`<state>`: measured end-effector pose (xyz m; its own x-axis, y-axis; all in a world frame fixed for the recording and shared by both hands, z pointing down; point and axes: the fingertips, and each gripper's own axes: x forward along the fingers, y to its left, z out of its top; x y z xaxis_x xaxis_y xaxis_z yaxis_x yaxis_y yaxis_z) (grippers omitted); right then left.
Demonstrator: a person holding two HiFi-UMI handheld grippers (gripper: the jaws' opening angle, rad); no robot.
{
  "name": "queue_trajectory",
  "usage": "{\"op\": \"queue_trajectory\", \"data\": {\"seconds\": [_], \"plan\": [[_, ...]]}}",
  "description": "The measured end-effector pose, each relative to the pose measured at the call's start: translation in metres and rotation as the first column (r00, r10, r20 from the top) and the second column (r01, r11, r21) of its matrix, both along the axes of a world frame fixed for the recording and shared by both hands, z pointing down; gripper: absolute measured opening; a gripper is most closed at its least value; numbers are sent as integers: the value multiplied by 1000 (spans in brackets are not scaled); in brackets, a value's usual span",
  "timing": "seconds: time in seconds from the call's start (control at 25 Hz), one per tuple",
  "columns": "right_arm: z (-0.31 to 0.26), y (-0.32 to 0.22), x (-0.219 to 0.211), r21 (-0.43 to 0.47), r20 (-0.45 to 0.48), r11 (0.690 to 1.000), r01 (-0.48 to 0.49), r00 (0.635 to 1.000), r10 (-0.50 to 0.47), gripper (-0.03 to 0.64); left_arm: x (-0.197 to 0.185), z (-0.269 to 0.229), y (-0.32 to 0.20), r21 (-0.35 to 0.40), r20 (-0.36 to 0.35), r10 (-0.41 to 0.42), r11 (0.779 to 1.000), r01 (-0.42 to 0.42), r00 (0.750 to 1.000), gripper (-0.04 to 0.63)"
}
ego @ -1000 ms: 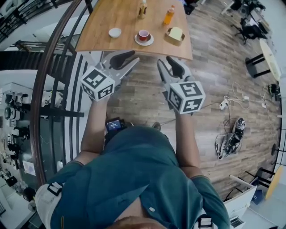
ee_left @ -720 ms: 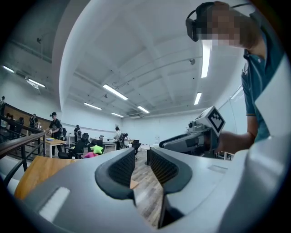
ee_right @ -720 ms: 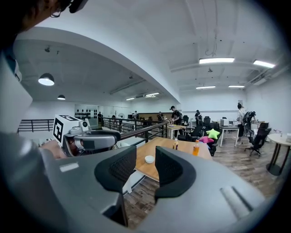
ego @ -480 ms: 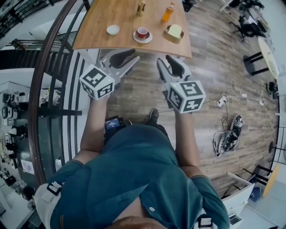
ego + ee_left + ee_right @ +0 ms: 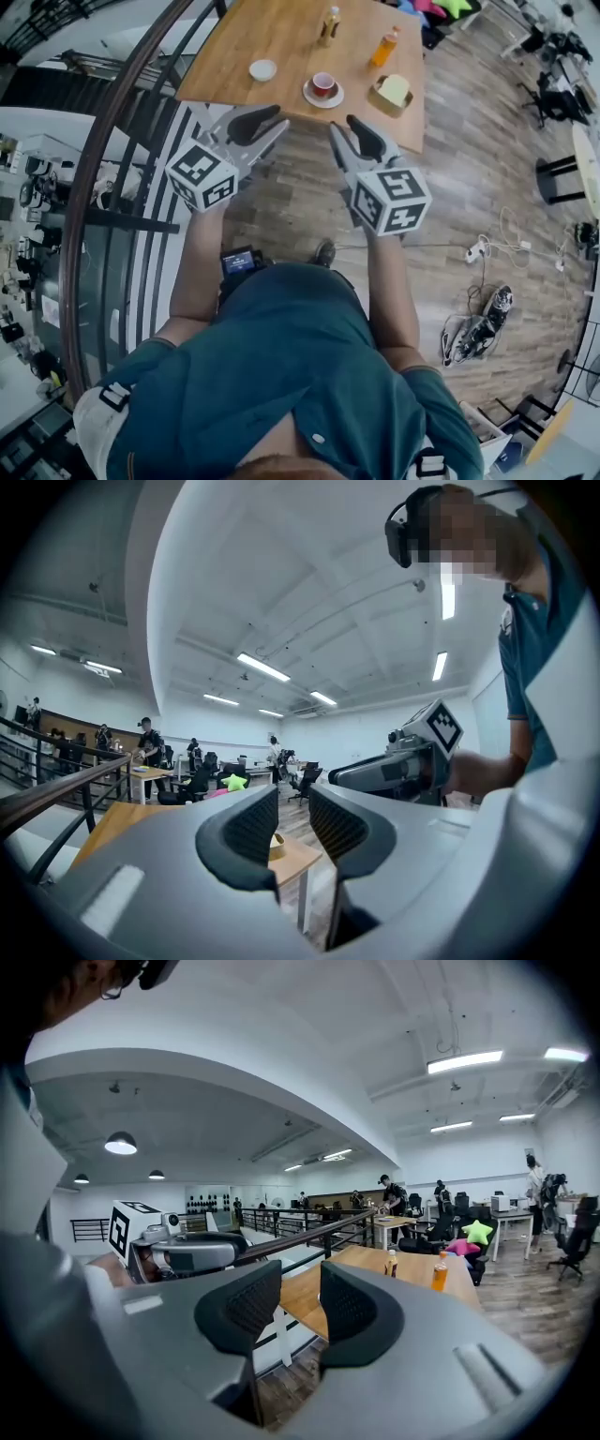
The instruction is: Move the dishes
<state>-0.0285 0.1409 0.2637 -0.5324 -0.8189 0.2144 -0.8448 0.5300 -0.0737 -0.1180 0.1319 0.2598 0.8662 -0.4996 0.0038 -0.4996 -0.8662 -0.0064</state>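
Hovering short of rectangular wooden table [image 5: 281,47], left gripper [image 5: 272,122] and right gripper [image 5: 345,127] empty, jaws slightly apart; yet to move: red cup on white saucer [image 5: 324,86], small white bowl [image 5: 263,69].

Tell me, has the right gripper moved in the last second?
Yes. Against the cup, the right gripper has come slightly nearer, forward and left.

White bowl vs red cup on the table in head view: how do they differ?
Colour: the white bowl is white; the red cup is red. Support: the white bowl sits straight on the wooden table; the red cup sits on a white saucer. Place: the white bowl lies left of the red cup in this view. Shared: both upright, near the table's front edge.
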Motion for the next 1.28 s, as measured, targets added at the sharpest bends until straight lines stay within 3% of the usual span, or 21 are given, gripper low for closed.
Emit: {"op": "queue_trajectory", "data": {"seconds": [0.8, 1.28], "plan": [[10, -100, 74, -16, 59, 973, 230, 972, -229, 112, 76, 11, -67, -23, 58, -228, 973, 229, 972, 92], [6, -121, 137, -5, 105, 970, 243, 965, -241, 112, 141, 9, -84, -17, 109, -228, 973, 232, 968, 92]]}}
